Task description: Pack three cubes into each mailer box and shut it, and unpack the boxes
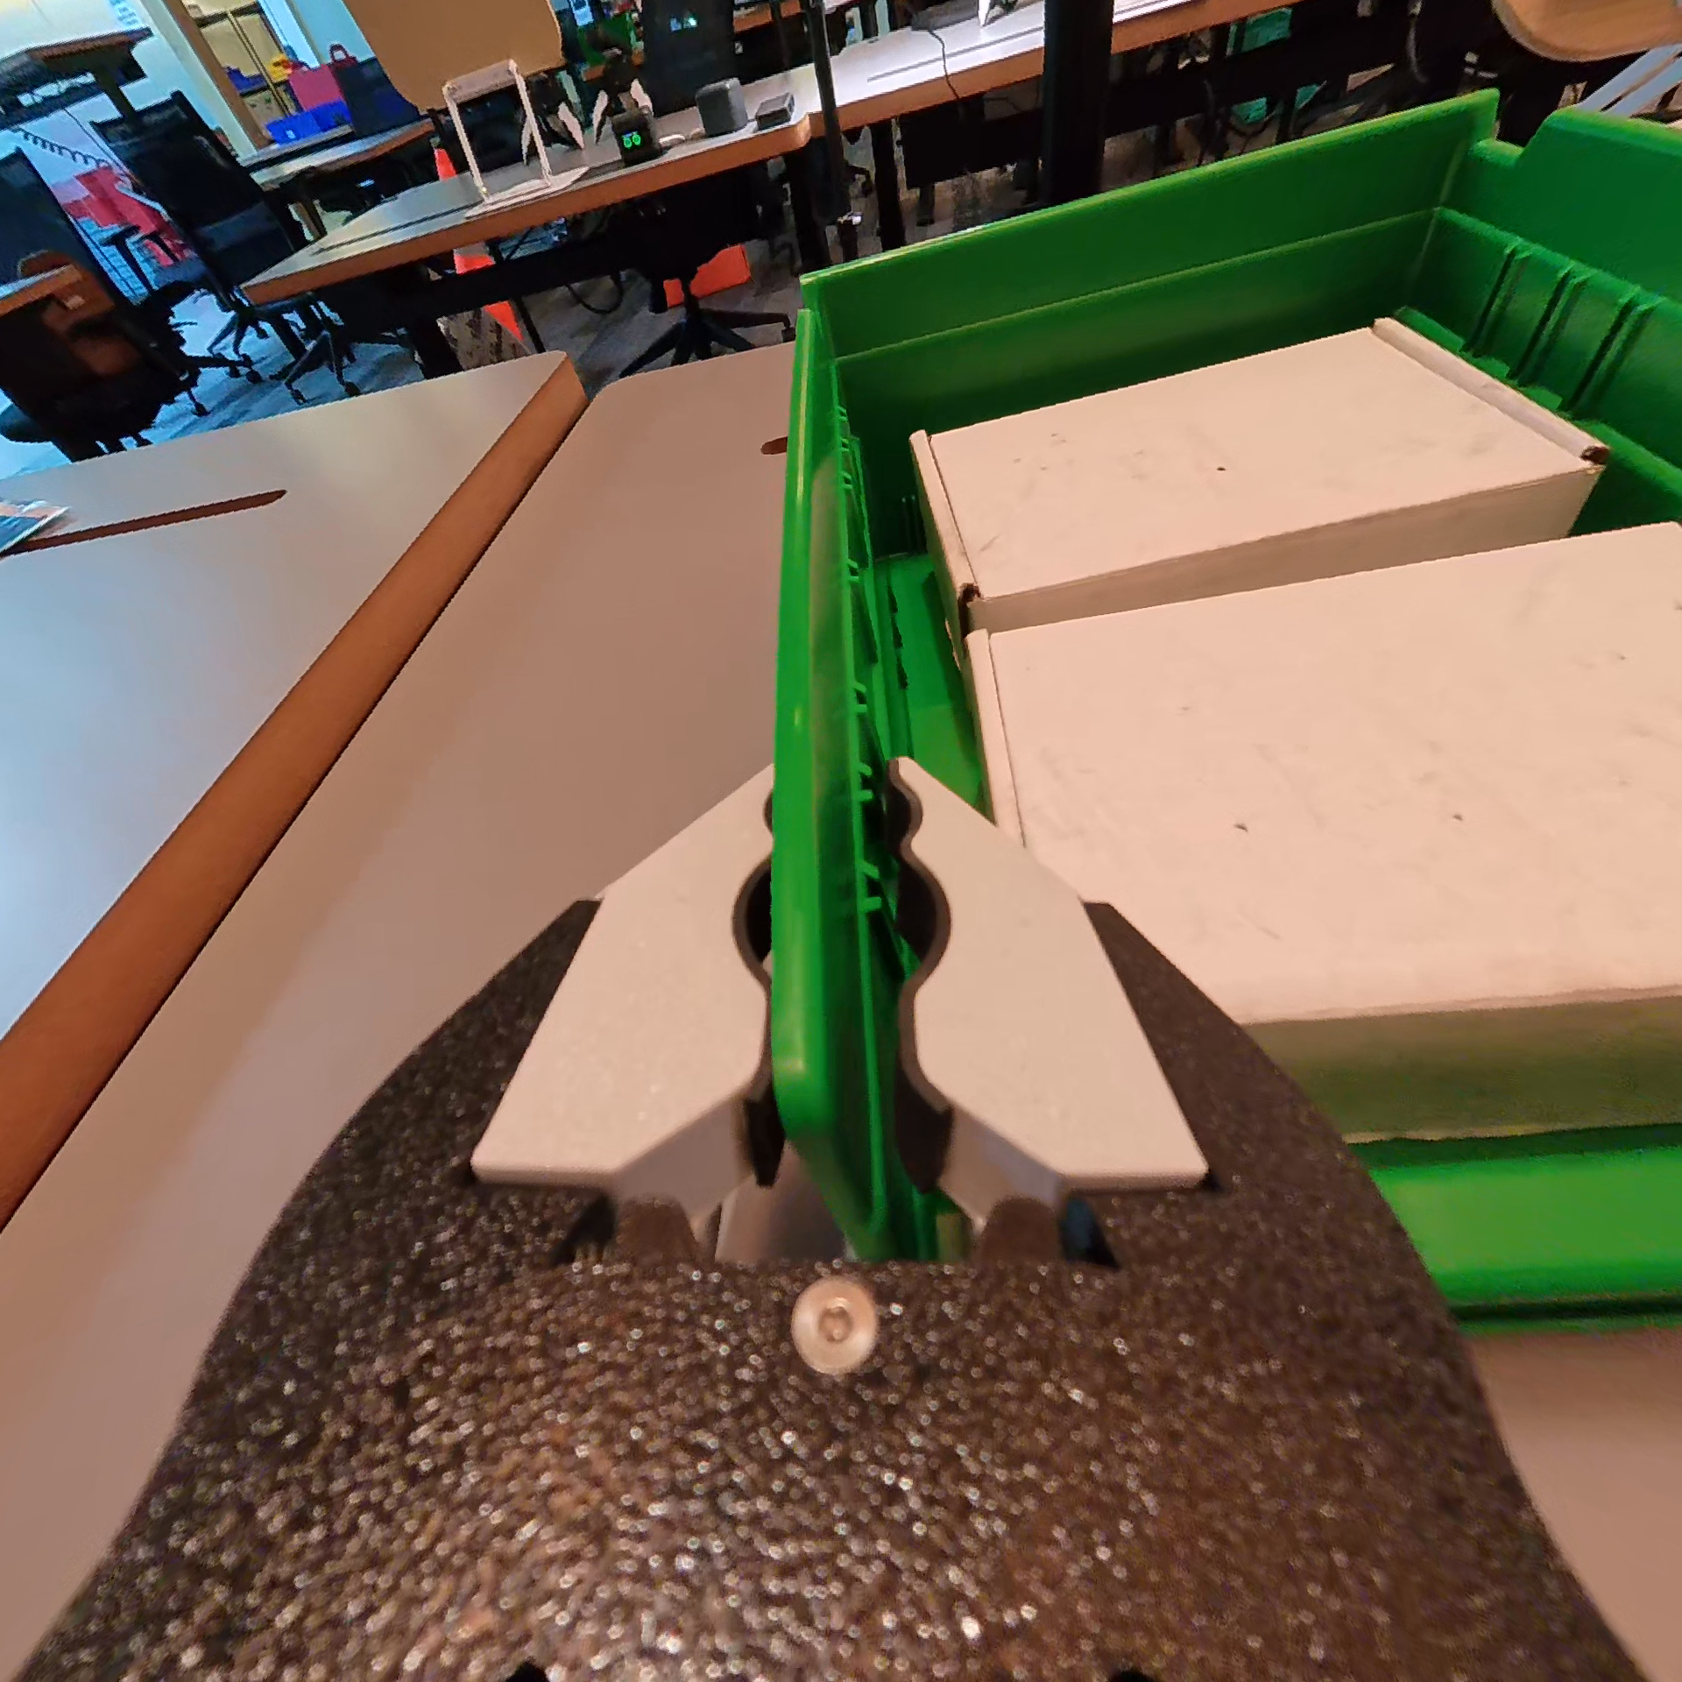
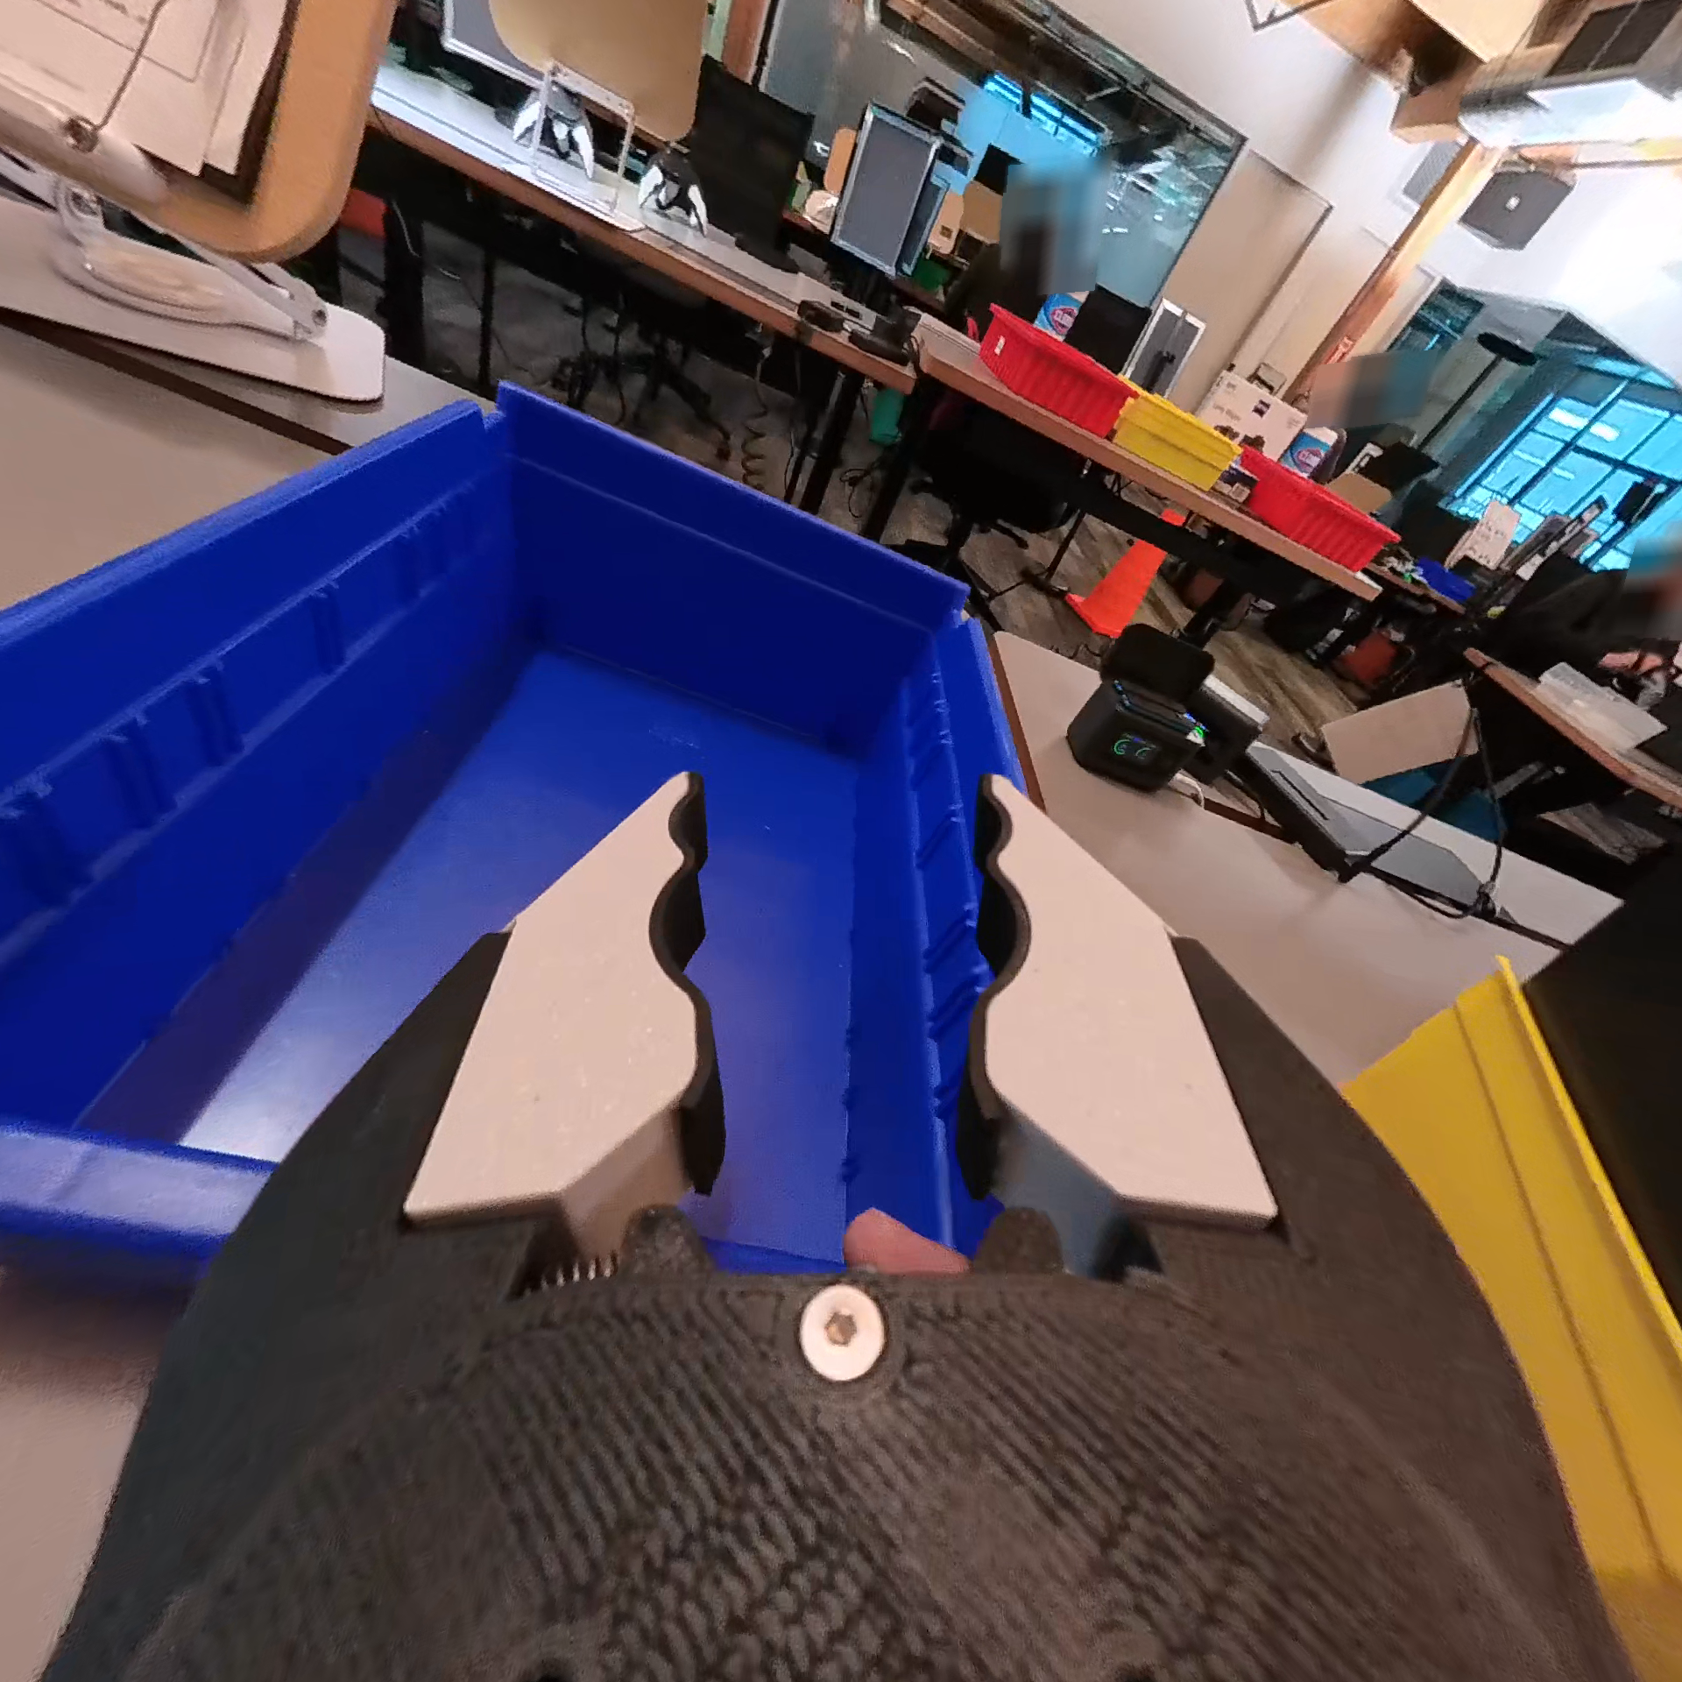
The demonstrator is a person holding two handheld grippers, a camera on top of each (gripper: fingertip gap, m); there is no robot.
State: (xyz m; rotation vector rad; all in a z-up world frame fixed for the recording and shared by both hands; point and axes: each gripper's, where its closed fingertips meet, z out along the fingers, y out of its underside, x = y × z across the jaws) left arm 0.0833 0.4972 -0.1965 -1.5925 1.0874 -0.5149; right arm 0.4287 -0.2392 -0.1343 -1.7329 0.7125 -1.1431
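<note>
Left gripper (image 1: 833, 792) clamping the side wall of a green bin (image 1: 1129, 264), which is holding two closed white mailer boxes (image 1: 1256, 473) (image 1: 1347, 783). Right gripper (image 2: 842, 801) hanging open over one blue bin (image 2: 273, 637), beside one yellow bin (image 2: 1493, 1156).

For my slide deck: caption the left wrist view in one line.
Left tongs clamp the side wall of a green bin holding two closed white mailer boxes.

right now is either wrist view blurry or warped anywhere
Left wrist view: wide-angle bending curves the green bin wall and table edges; the near mailer box softens toward the frame edge. Right wrist view: the blue bin rim is smeared; the background tilts.
</note>
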